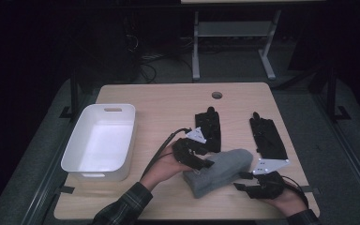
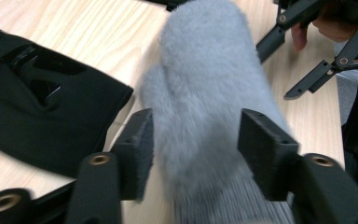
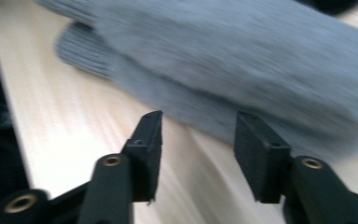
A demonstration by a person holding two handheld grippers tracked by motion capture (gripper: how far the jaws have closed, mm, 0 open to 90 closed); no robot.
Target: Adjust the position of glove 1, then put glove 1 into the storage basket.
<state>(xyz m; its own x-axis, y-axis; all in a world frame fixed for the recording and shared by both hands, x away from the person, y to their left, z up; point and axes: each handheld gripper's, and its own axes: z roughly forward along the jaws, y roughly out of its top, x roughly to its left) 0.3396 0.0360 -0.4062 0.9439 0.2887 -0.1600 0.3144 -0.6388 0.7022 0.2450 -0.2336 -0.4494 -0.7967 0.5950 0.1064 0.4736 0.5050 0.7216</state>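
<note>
Lying near the front edge of the table (image 1: 168, 101), between the two hands, is a grey mitten (image 1: 218, 171), its ribbed cuff toward the person and its fluffy rounded end pointing away to the right. The left gripper (image 1: 201, 161) sits at the mitten's left side; in the left gripper view its jaws stand apart on either side of the mitten (image 2: 205, 93), with the pads not pressing into the fleece. The right gripper (image 1: 243, 182) is just off the mitten's right side, low over the wood. In the right gripper view its jaws are spread with bare tabletop between them, and the mitten (image 3: 242, 60) lies just beyond the tips, blurred.

Two black gloves lie flat farther back: one (image 1: 209, 129) just behind the left gripper, the other (image 1: 267, 136) off to the right, well apart from the first. A white bin (image 1: 75, 152) stands at the table's left side. A plaid sleeve (image 1: 122, 208) covers the left forearm.
</note>
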